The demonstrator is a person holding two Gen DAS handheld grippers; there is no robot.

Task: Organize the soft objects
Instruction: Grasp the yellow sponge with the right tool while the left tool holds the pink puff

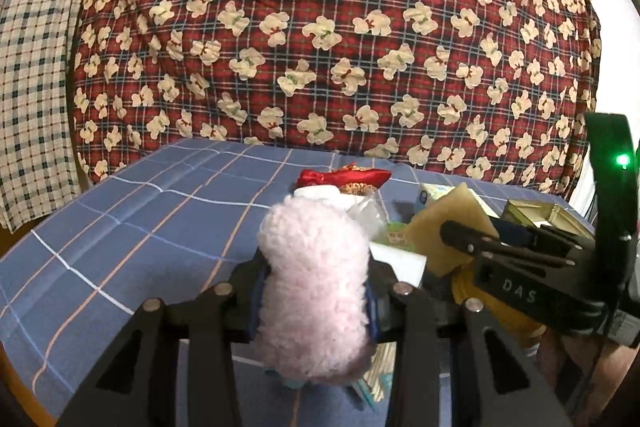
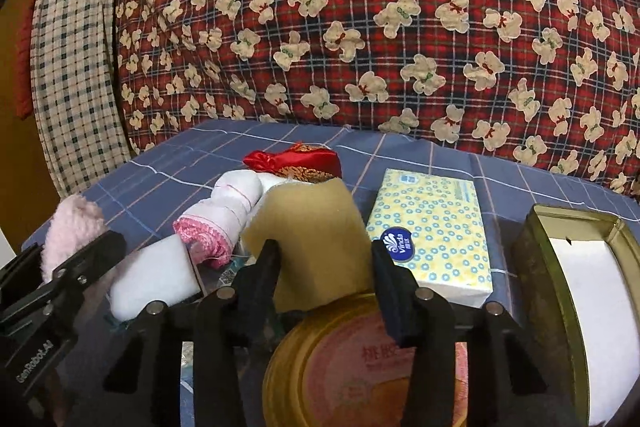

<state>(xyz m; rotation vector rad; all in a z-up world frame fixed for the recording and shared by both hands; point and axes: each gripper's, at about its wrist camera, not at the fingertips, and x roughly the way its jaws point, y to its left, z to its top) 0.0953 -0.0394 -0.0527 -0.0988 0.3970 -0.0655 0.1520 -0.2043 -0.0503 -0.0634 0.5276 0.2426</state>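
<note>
- Left wrist view: the left gripper [image 1: 312, 291] points forward and slightly down over a table covered in a blue checked cloth [image 1: 120, 227]. Its jaws are clamped on a fluffy pink plush piece [image 1: 312, 275], which stands upright between the pads and bulges above and below them.
- Beyond the plush lie a red satin pouch [image 1: 344, 175] and some white cloth, partly hidden behind it.
- At the right of this view the right gripper [image 1: 472, 239] comes in from the side, level with the left one, its black fingers closed on a tan sponge [image 1: 448, 223]. A green light [image 1: 622, 159] glows on its body.
- A red plaid quilt with cream bears [image 1: 340, 27] hangs behind the table.
- Right wrist view: the right gripper [image 2: 324, 267] is tilted gently downward, jaws narrowed onto the tan sponge [image 2: 312, 239], both pads pressing its sides. The sponge stands upright, just above a round gold-rimmed tin lid [image 2: 360, 367].
- To the left, the left gripper [image 2: 86, 255] shows side-on, holding the pink plush [image 2: 72, 223]. Near it lie a white foam block [image 2: 156, 279] and a rolled white sock with a pink cuff [image 2: 224, 215].
- A Vinda tissue pack [image 2: 432, 231] lies right of the sponge, with an open rectangular tin [image 2: 580, 287] beyond it at the right edge.
</note>
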